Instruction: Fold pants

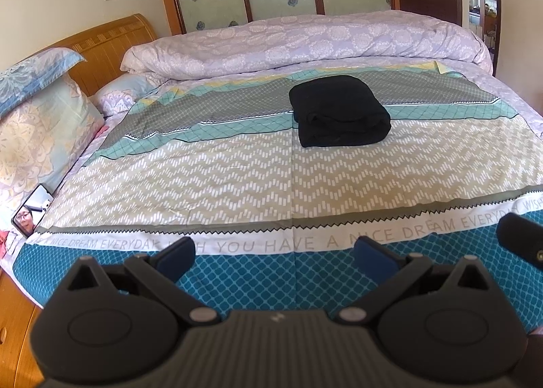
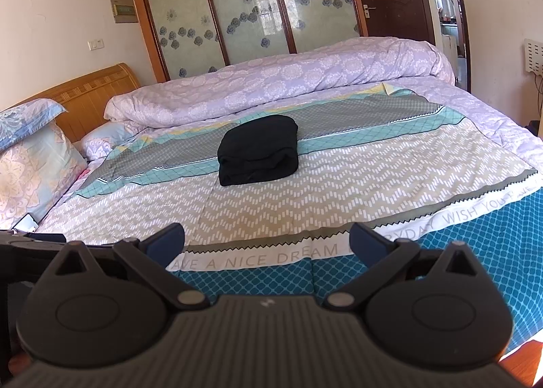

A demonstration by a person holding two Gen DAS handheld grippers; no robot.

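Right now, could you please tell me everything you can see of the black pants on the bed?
The black pants are already folded into a compact, thick, roughly rectangular bundle of soft, matte, knit-looking fabric. Stacked layers and rounded fold edges show on the near side. The bundle lies flat on the patterned bedspread, across its grey and teal bands, in front of the rolled lilac quilt without touching it. Neither claw touches it; both are open, back at the bed's near edge.

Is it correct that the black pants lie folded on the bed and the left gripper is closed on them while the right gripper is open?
Not quite. The left gripper is open and empty, well short of the folded black pants on the bed, as the left wrist view shows. The right gripper is open.
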